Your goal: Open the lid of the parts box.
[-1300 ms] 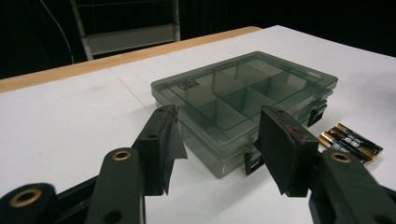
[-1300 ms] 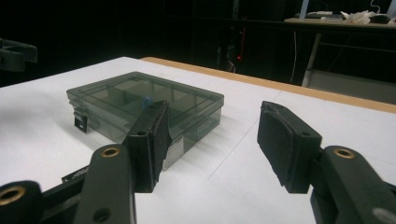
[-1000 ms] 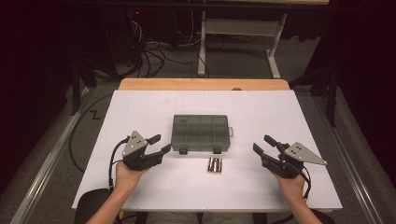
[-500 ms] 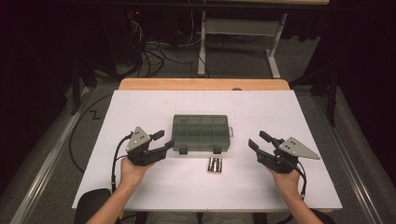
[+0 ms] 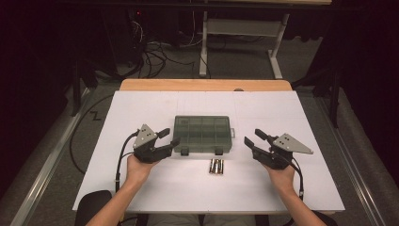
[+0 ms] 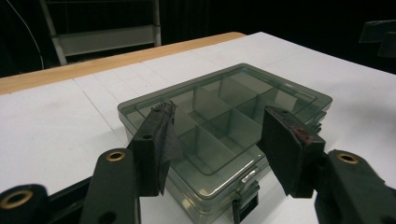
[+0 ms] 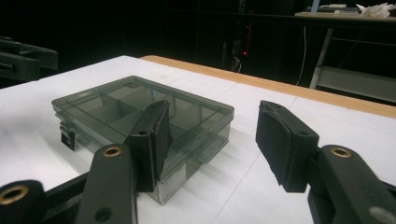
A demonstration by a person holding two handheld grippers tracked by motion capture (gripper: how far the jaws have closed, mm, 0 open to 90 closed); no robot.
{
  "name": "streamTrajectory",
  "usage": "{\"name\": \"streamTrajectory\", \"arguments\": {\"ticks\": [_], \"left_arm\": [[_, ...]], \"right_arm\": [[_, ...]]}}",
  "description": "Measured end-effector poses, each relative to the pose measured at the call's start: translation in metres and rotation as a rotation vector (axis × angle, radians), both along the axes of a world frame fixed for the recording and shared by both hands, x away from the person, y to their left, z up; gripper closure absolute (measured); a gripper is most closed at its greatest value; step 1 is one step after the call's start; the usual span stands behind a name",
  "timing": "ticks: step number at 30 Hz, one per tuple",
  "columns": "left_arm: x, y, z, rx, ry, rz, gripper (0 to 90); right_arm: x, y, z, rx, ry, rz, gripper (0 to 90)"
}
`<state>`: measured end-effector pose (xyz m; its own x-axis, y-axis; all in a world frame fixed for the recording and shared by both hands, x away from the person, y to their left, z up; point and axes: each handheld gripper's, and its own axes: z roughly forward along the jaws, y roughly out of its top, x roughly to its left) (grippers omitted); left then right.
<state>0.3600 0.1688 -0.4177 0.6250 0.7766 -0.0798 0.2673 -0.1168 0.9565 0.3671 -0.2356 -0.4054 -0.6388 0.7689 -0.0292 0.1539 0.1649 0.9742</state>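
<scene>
A smoke-grey compartment box (image 5: 203, 133) is set, lid closed, at the middle of the white table (image 5: 141, 106), with batteries (image 5: 216, 166) just in front of it. It is flanked by the left gripper (image 5: 168, 137) and the right gripper (image 5: 252, 137) — both are held with jaws spread and nothing is grasped; the left is seen close to the box's near-left corner, the right a little apart.

Black two-jaw tools (image 5: 169, 137) (image 5: 251, 137), grey triangular top plates, trailing black cables, brass eyelets.

White tabletop (image 5: 141, 113) across the middle of the frame, a bare wooden strip (image 5: 205, 85) along its far edge. Grey floor (image 5: 244, 61) beyond, tangled black cables (image 5: 155, 54) at upper left, a white metal frame (image 5: 240, 28) at upper centre. Dark surroundings, dim light.
</scene>
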Motion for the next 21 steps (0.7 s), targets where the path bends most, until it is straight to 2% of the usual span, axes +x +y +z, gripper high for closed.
{"name": "streamTrajectory", "arguments": {"ticks": [15, 21], "left_arm": [[0.011, -0.008, 0.005, -0.001, -0.020, -0.006, 44.4], [0.017, -0.014, 0.004, 0.002, -0.015, -0.016, 44.3]], "right_arm": [[0.012, 0.020, -0.003, -0.008, 0.026, 0.017, 46.7], [0.018, 0.030, -0.003, -0.012, 0.030, 0.026, 46.7]]}}
